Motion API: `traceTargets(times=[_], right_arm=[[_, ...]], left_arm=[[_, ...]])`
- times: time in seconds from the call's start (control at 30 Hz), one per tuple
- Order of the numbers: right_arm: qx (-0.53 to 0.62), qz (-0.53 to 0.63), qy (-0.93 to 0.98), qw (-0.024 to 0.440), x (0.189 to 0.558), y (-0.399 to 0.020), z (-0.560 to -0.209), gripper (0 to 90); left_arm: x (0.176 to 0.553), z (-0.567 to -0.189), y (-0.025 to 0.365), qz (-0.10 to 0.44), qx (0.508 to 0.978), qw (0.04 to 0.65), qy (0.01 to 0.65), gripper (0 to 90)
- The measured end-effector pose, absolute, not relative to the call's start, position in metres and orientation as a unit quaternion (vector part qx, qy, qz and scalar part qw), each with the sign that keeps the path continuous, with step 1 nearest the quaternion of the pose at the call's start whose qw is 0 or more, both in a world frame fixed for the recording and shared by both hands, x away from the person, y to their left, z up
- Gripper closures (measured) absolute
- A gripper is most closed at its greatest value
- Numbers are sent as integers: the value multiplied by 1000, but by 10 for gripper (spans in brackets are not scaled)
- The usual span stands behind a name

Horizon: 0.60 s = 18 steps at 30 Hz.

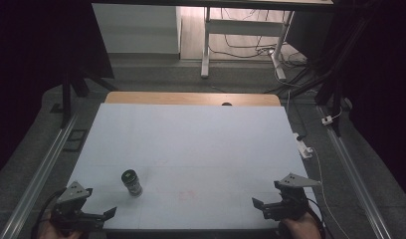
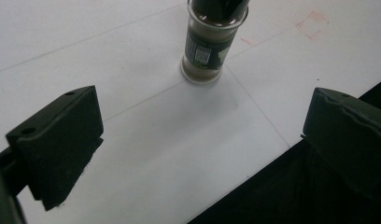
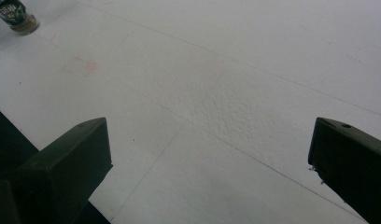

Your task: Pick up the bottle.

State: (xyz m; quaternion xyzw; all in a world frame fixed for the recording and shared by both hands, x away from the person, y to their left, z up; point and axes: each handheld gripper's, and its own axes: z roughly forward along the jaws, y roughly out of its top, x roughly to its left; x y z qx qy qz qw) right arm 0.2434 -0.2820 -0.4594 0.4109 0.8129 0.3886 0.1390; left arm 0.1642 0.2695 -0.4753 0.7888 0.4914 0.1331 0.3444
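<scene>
A small glass spice jar with a dark lid and a dark label stands upright on the white table top, near the front left. My left gripper is at the front left corner, open, with the jar a short way ahead of it and apart from it. In the left gripper view the spice jar stands beyond the wide-apart jaws of the left gripper. My right gripper is open at the front right with nothing between its jaws. In the right gripper view the right gripper faces bare table, with the spice jar far off at the top left.
A faint red square mark lies on the table right of the jar. A wooden strip runs along the table's far edge. A white power strip lies off the right edge. Desk legs and cables stand on the floor behind.
</scene>
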Motion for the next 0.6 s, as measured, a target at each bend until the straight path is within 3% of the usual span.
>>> traceTargets(times=[0.6], right_arm=[[405, 386, 818, 136, 243, -281, -460, 0]], left_arm=[[186, -479, 258, 119, 803, 371, 450, 0]])
